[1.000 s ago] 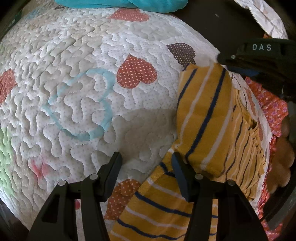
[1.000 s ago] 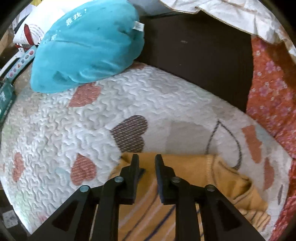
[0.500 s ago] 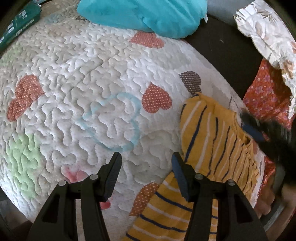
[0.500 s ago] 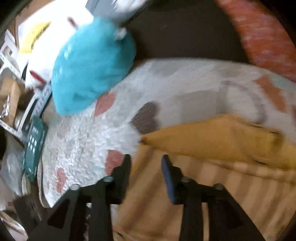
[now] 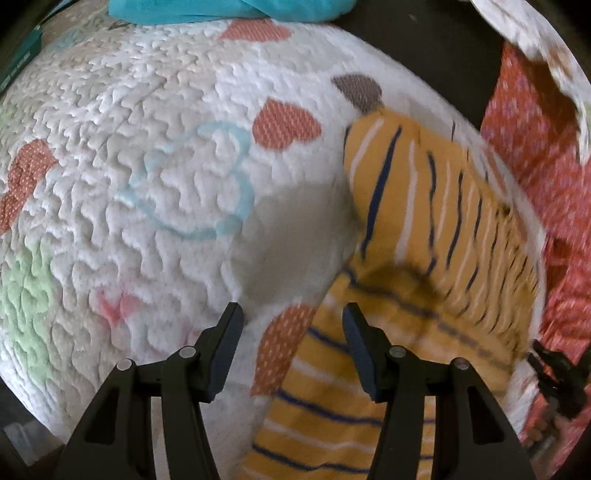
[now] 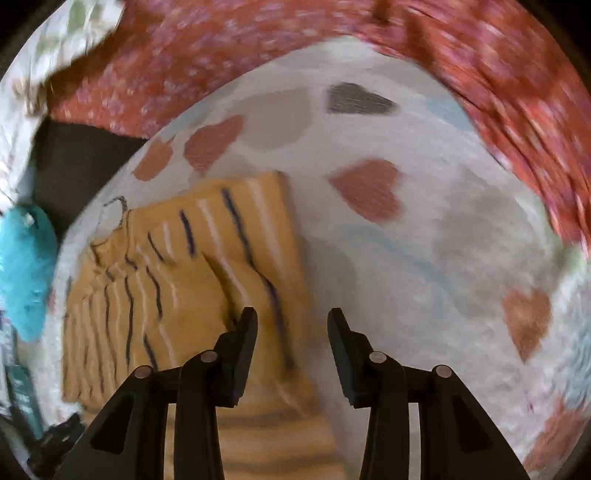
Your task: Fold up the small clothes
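A small mustard-yellow garment with navy and white stripes lies partly folded on the white quilt with hearts. In the left wrist view it lies to the right, and my left gripper is open and empty over its lower left edge. In the right wrist view the garment lies at left and below, and my right gripper is open and empty above its right edge. The right gripper also shows at the far right of the left wrist view. Both views are blurred.
A teal cushion lies at the quilt's far edge; it also shows in the right wrist view. Red floral cloth borders the quilt. A dark gap lies beyond the quilt's edge.
My right gripper has opened, let go of the garment's folded flap and swung round to face across the quilt. The flap now lies flat. My left gripper has shifted slightly, still open.
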{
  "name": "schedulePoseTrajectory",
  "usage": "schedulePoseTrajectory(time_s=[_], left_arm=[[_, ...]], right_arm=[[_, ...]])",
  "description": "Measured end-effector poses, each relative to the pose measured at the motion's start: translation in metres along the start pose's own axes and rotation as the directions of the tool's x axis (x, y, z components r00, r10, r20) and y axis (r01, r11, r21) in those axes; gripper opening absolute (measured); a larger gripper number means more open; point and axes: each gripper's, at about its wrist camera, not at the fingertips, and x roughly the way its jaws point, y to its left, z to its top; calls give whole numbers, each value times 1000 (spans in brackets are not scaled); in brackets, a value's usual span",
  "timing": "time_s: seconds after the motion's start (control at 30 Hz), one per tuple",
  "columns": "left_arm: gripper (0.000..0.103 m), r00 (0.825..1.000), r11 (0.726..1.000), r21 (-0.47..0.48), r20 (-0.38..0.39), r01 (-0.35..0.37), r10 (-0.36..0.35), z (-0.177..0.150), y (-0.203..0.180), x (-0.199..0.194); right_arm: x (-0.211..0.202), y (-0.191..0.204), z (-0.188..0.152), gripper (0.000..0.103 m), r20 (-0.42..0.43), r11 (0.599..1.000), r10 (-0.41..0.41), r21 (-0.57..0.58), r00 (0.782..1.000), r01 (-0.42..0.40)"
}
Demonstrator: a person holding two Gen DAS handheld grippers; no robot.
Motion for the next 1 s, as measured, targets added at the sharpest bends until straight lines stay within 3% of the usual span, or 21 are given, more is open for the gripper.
schedulePoseTrajectory(time_s=[0.1,0.27,0.33,0.43,0.57,0.83,1.0], left_arm=[[56,998,996,68,43,-58,56,-21,-7,-4],[67,987,970,192,88,-150,135,-67,-22,-9],[70,992,974,194,75,-115,102,-85,-18,-13],[71,995,980,181,70,-77,65,-110,-3,-23],[75,997,982,179,54,-54,45,-136,7,-31],[80,995,981,166,18,-101,100,-174,17,-35],[81,990,973,180,34,-144,140,-189,14,-39]], right_arm=[[-20,-27,-37,49,-32,994,102,36,994,-101],[-24,-40,-114,50,-148,973,229,47,962,-225],[-19,-39,-139,50,-190,967,255,41,948,-252],[-29,-40,-171,54,-173,954,299,35,938,-298],[-27,-44,-199,56,-226,910,413,131,882,-393],[-37,-46,-238,57,-218,887,461,140,860,-439],[-41,-42,-253,59,-224,889,458,99,860,-447]])
